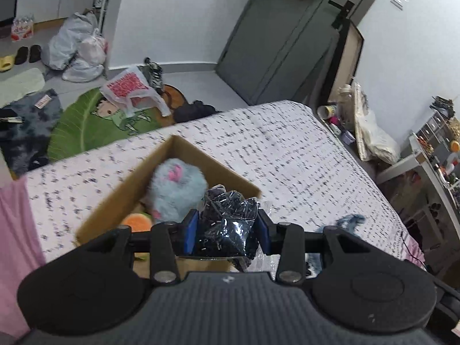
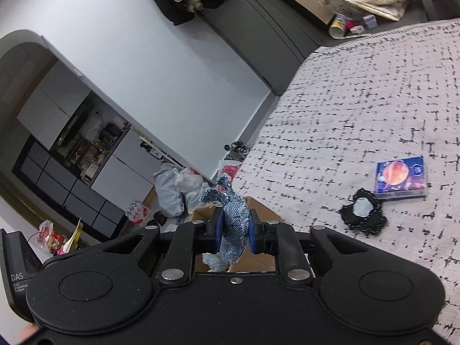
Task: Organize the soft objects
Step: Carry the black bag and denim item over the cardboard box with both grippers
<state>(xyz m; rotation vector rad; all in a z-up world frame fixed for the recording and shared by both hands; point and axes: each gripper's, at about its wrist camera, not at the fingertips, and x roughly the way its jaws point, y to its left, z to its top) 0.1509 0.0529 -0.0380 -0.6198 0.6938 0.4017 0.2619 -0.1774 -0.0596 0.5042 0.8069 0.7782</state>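
My left gripper (image 1: pixel 227 230) is shut on a black fabric item in clear plastic wrap (image 1: pixel 230 218), held over the near right corner of an open cardboard box (image 1: pixel 115 198) on the bed. Inside the box lie a fluffy light-blue plush with pink marks (image 1: pixel 175 189) and an orange soft piece (image 1: pixel 138 221). My right gripper (image 2: pixel 235 230) is shut on a frayed blue denim piece (image 2: pixel 234 218), held above the box edge (image 2: pixel 258 210). A black pouch with a pale patch (image 2: pixel 362 211) lies on the bed to the right.
The bed cover (image 1: pixel 287 149) is white with black dashes. A small blue and orange pack (image 2: pixel 401 177) lies beside the pouch. Pink cloth (image 1: pixel 14 224) hangs at the left. Bags (image 1: pixel 126 89), rugs and shoes cover the floor; a cluttered desk (image 1: pixel 431 155) stands right.
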